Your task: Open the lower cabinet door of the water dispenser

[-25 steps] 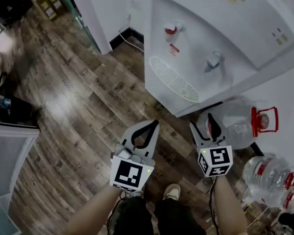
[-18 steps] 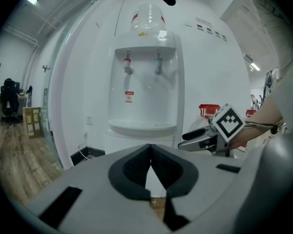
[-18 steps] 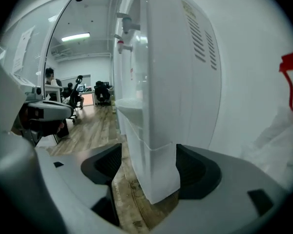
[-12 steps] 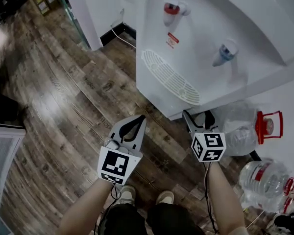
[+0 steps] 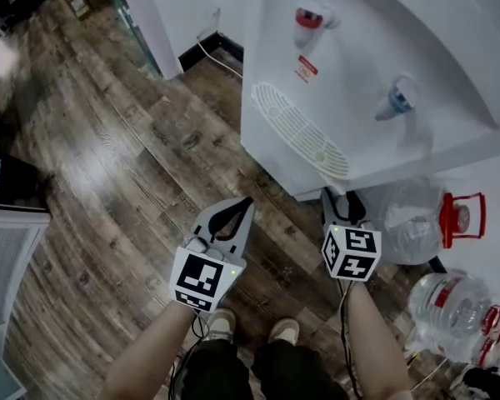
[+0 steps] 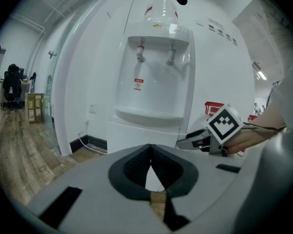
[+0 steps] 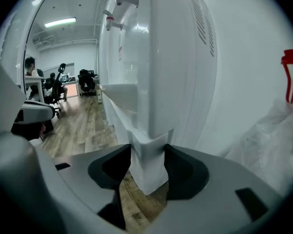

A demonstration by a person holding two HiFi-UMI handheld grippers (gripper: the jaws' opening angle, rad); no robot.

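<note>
Little done: right gripper [image 5: 344,202] just closing onto lower cabinet door [image 7: 150,172] edge, left gripper [image 5: 243,207] pinched together empty, door unopened.

Water dispenser [image 5: 383,48] is white plastic all over, smooth and fairly glossy, with reflections running down its side. Its lower cabinet door [image 7: 149,165] is the same smooth white stuff. The drip grille [image 5: 300,132] on its front is white slotted plastic. The floor [image 5: 108,157] in front of it is dark wood-grain planks with a soft sheen. The water bottle [image 5: 404,223] beside it is cloudy clear plastic with a shiny red plastic handle [image 5: 458,219]. The left hand-held gripper [image 6: 150,150] is matt grey plastic, with dark, finely textured, rubbery-looking pads [image 6: 134,167].
</note>
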